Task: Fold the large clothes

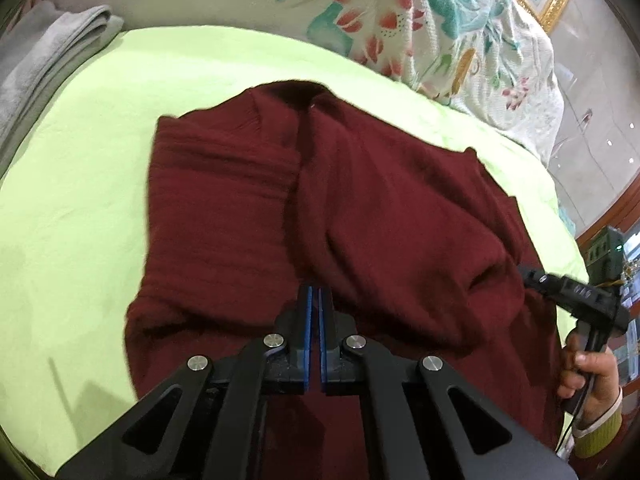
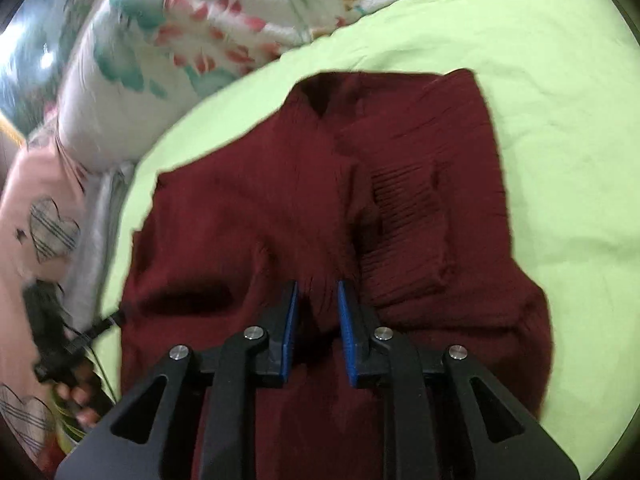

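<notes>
The dark red knitted sweater lies spread on a light green sheet, with both sleeves folded in across the body and the neckline at the far end. Beyond the sheet lies a floral quilt; a folded grey towel lies at the sheet's far left edge in the left wrist view.

Position of garment relative to tools:
- The left gripper sits over the near part of the sweater, on the line where the two folded sleeves meet. The fabric extends ahead of it and to both sides.
- The right gripper sits over the near middle of the sweater, just left of the ribbed sleeve cuff in its own view. The green sheet shows to the right and beyond.

Tool state:
- Left gripper: the blue pads stand closed, with only a narrow slit between them. The tips lie at the fabric surface. Whether a fold of knit is pinched between the tips cannot be told.
- Right gripper: the jaws stand partly apart, the blue pads angled wider toward the tips. A ridge of the red knit rises between them; whether the pads press on it cannot be told.

In the left wrist view the right gripper appears at the right edge of the sweater, held by a hand with a yellow-green cuff
</notes>
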The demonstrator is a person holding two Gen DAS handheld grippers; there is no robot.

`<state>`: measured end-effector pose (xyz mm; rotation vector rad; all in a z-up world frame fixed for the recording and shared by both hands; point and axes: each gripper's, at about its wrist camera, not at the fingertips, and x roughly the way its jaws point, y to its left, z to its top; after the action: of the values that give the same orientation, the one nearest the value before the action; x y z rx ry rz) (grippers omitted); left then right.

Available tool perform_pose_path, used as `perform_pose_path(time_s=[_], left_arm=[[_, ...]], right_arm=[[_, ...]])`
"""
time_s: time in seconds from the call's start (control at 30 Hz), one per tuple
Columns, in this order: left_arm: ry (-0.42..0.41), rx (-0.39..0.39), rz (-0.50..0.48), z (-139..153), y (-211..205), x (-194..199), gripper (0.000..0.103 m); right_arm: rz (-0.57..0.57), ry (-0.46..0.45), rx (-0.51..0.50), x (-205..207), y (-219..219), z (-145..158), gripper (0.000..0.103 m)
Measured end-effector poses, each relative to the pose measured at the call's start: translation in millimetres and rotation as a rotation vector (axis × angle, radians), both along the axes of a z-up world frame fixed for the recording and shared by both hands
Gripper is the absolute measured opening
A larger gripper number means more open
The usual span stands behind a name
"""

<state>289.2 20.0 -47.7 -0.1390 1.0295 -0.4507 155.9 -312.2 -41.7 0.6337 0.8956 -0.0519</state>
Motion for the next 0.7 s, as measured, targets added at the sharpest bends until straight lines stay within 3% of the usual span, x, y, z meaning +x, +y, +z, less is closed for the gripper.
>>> perform_pose_path(time_s=[0.13, 0.2, 0.27, 0.33, 0.5, 0.67, 0.7], left_arm=[[0.01, -0.034, 0.032, 9, 27, -22, 0.012], [0.002, -0.06, 0.06, 15, 42, -41, 0.023], [-0.002, -0.063, 0.083, 20, 57, -62, 0.045], [-0.002, -0.049, 0.102, 20, 71, -86, 0.053], [0.055, -0.046, 0.129, 8, 103, -134, 0.063], [0.203, -0.205, 0.12, -24, 122, -157, 0.066], [0.203, -0.225, 0.121, -26, 122, -161, 0.066]], right_arm=[[0.001, -0.057, -0.018, -29, -1, 24, 0.045], [-0.004, -0.063, -0.038, -48, -1, 32, 0.047], [-0.019, -0.055, -0.044, -72, -5, 33, 0.047], [-0.047, -0.028, -0.045, -97, -10, 30, 0.047], [-0.133, 0.008, -0.038, -148, -22, 18, 0.048], [-0.111, 0.002, 0.138, -177, -23, -6, 0.048], [-0.09, -0.013, 0.169, -179, -18, -9, 0.048]])
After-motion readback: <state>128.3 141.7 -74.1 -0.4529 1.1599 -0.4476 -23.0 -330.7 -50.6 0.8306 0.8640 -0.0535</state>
